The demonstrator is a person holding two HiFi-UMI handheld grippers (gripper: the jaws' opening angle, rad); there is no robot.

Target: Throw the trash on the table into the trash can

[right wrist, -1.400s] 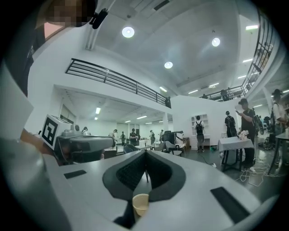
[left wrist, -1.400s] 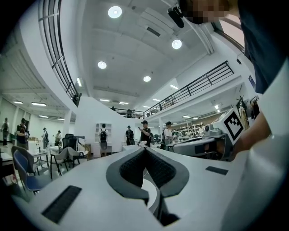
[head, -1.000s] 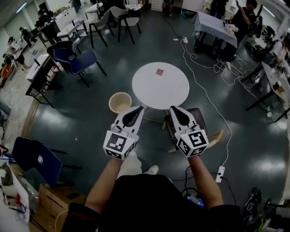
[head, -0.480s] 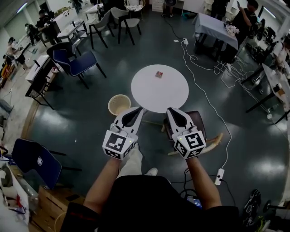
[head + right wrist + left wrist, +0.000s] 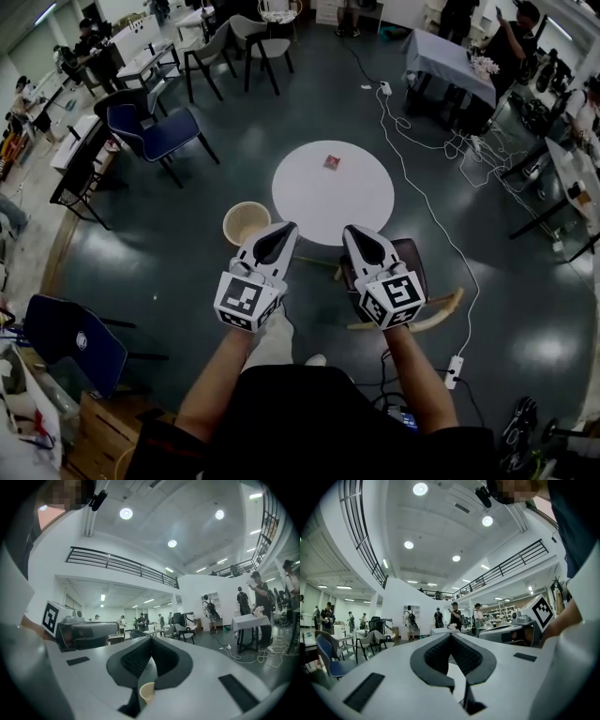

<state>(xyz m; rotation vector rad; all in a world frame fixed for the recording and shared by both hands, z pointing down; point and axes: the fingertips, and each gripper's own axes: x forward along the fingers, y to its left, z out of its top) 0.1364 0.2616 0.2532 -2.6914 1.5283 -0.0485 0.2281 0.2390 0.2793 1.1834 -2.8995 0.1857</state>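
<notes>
A small red piece of trash [image 5: 332,161] lies on the far half of the round white table [image 5: 319,202]. On the floor at the table's near left stands a beige basket trash can [image 5: 247,223], which also shows low in the right gripper view as a beige trash can [image 5: 146,693] under the jaws. My left gripper [image 5: 287,228] [image 5: 451,634] and right gripper [image 5: 351,230] [image 5: 151,638] are held level side by side, short of the table's near edge. Both are shut, tips touching, with nothing between them.
A brown chair [image 5: 411,251] stands under my right gripper at the table's near right. White cables [image 5: 417,178] and a power strip [image 5: 457,367] run along the floor on the right. Blue chairs [image 5: 155,131] stand at the left, and a wooden crate [image 5: 112,422] near my feet.
The table and trash can sit slightly nearer in the head view. Both grippers have been carried forward together, still shut and side by side.
</notes>
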